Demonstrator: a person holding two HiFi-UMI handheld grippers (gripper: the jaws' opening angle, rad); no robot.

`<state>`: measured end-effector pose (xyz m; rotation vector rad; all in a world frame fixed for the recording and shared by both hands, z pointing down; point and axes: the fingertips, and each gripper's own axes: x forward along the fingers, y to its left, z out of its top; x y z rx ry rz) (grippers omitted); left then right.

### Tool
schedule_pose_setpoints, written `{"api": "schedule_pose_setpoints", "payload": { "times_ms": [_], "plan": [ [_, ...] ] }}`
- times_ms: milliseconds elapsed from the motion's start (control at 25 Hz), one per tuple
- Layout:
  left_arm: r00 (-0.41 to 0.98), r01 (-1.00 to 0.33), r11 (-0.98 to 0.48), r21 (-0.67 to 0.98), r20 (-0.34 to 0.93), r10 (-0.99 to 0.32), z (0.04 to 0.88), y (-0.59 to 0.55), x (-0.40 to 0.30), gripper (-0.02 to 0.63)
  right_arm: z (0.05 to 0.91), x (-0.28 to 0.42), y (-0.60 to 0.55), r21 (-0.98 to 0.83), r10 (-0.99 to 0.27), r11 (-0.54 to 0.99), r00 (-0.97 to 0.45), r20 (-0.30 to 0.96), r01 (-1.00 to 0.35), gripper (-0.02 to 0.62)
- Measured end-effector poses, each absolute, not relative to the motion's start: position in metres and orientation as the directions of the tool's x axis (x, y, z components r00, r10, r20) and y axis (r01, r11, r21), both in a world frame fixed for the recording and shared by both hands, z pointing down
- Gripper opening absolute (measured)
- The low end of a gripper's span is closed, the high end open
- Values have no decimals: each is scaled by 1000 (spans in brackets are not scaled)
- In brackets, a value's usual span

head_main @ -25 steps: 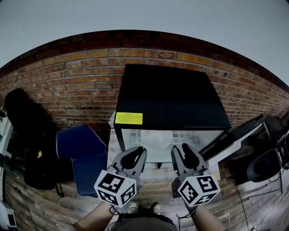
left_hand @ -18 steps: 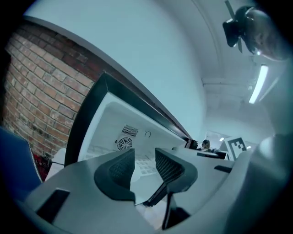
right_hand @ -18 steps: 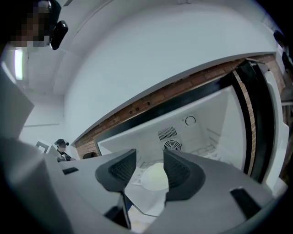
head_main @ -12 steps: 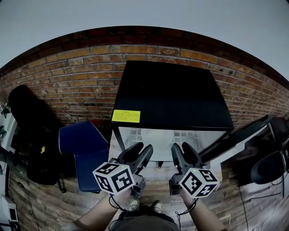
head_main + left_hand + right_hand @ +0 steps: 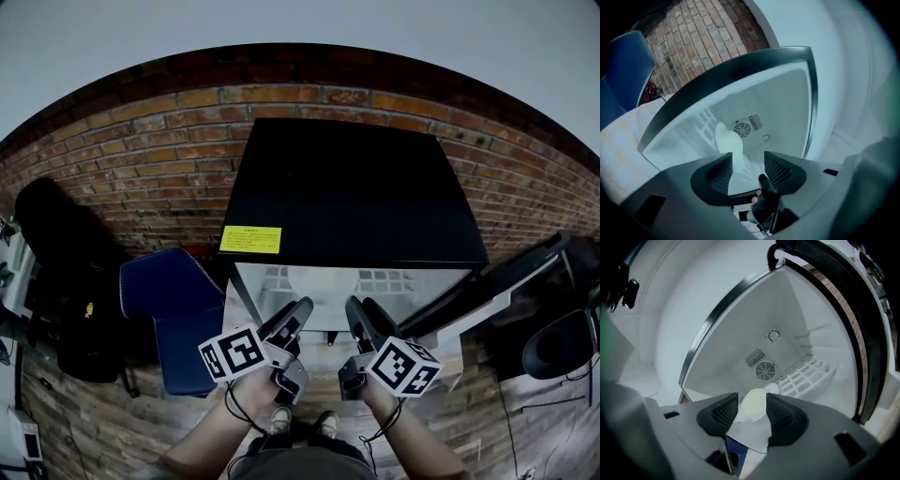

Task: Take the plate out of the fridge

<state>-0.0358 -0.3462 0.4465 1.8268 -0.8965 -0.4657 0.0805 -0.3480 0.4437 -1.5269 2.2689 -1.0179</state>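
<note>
"Plate (image 5: 754,405) first: where is it sitting?"

"It is lying inside the fridge (image 5: 352,187), pale and round, on the white floor of the compartment, toward the front. Behind it a round fan grille (image 5: 765,370) is showing on the back wall, and a white wire rack (image 5: 806,373) is lying off to one side."

"Is either tool holding it?"

"No. The left gripper (image 5: 292,319) and the right gripper (image 5: 364,314) are both hovering side by side just in front of the open compartment, pointing in. The jaws of each are opening and standing wide apart. In each gripper view the plate is only showing through the gap, farther in; the ribbed pads are not touching it or anything else."

"What is standing around the fridge?"

"It is sitting low against a brick wall (image 5: 141,159), with a flat black top and a yellow label (image 5: 250,240) at the top's front left corner. A blue chair (image 5: 169,319) is standing just beside it on the person's left. The person's forearms are reaching up from the bottom of the head view, and shoes (image 5: 300,427) are showing between them on the wooden floor."
</note>
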Motion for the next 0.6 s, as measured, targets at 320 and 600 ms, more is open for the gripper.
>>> {"api": "schedule_pose_setpoints", "payload": {
  "times_ms": [320, 600],
  "plan": [
    [657, -225, -84, 971, 88, -749, 483, -358, -27, 202, 477, 80, -360, -763, -872, 136, -441, 211, -632, 189],
    [667, -129, -35, 991, 61, -742, 498, -368, -22, 198, 498, 68, -370, -840, -846, 88, -486, 221, -535, 163]
  ]
}}
